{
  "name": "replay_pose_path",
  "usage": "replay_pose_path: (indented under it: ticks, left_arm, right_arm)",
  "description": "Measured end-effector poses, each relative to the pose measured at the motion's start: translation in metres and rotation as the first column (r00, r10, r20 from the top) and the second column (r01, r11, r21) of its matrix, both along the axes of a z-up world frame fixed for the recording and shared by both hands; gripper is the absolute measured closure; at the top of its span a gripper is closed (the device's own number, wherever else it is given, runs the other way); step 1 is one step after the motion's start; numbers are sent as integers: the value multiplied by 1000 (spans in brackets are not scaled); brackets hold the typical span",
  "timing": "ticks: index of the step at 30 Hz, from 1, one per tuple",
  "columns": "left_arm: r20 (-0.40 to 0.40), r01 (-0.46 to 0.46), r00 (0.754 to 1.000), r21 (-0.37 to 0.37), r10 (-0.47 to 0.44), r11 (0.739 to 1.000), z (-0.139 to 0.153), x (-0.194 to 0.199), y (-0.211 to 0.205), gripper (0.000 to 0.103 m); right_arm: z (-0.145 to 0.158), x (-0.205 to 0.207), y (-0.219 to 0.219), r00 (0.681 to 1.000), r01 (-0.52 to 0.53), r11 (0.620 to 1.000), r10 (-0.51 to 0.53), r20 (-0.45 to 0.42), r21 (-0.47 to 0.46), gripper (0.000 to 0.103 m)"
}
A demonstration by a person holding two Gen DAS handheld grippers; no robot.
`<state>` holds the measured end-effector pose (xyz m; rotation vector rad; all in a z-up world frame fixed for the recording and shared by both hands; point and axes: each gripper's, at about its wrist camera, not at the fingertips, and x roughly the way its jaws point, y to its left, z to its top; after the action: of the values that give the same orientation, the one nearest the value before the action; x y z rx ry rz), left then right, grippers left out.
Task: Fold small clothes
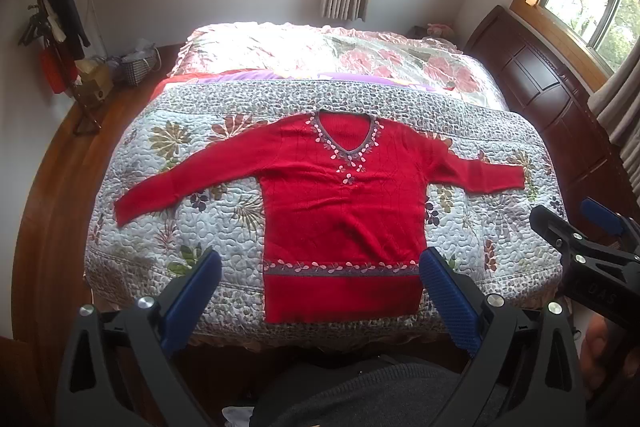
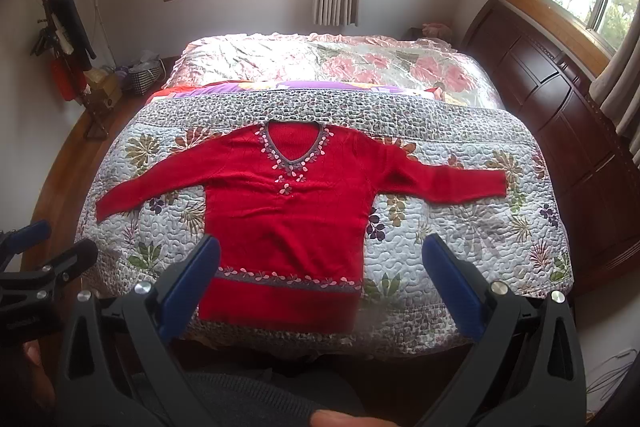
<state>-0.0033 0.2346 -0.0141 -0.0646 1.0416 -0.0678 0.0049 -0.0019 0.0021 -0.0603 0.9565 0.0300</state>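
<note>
Spread flat on the near end of the bed, on the floral quilt, a red sweater is laid face up with the neckline pointing away and the hem towards the viewer, so its long axis runs straight out from both grippers. Both sleeves are stretched out sideways, well clear of the body.

Left gripper is held back over the hem, jaws wide apart, nothing gripped, with the hem's two corners pretty much bracketed between the blue pads. Right gripper is also held with jaws wide apart and empty, sitting a bit more to the sweater's right, so the right sleeve is judged the closer reach for it, and the left sleeve for the other one. No fold has been started yet.

No containers are seen on the bed; a checked basket is on the floor by the wall, contents too small to make out.
</note>
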Motion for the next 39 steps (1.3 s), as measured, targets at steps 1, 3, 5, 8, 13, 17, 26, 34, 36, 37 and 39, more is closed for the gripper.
replay_pose_path:
  ticks: [1,3,5,8,13,17,26,34,36,37,39]
  left_arm:
    - [-2,0,1000,-1,0,1000,0,1,0,4]
    - [-4,-1,1000,-3,1,1000,0,1,2,4]
    - [-4,0,1000,-3,0,1000,-1,1,1,4]
    - [-4,0,1000,-3,0,1000,-1,2,1,4]
    - [-8,2,1000,-5,-2,1000,-1,5,2,4]
    - [-13,7,1000,-5,-7,1000,-2,7,0,4]
    - [-14,8,1000,-5,-8,1000,-1,10,0,4]
    - [-22,6,1000,-7,-6,1000,-1,14,3,4]
    - [-22,5,1000,-8,-5,1000,-1,14,4,4]
    - [-23,5,1000,-7,-5,1000,-1,15,4,4]
    - [-22,6,1000,-8,-6,1000,-2,14,4,4]
  right_arm:
    - [0,0,0,1000,0,1000,0,-1,0,3]
    - [-1,3,-1,1000,1,1000,-1,-4,1,3]
    - [-2,0,2,1000,4,1000,-4,-2,0,3]
    - [-3,0,2,1000,3,1000,-3,-1,0,3]
    - [-3,0,2,1000,4,1000,-4,-3,0,3]
    - [-4,2,4,1000,5,1000,-5,-7,0,3]
    - [-6,3,3,1000,5,1000,-5,-7,1,3]
    - [-10,8,7,1000,2,1000,-2,-18,-1,3]
    - [-11,9,8,1000,1,1000,-1,-20,0,3]
    - [-11,9,8,1000,2,1000,-2,-17,0,3]
    - [-10,9,8,1000,2,1000,-2,-19,0,3]
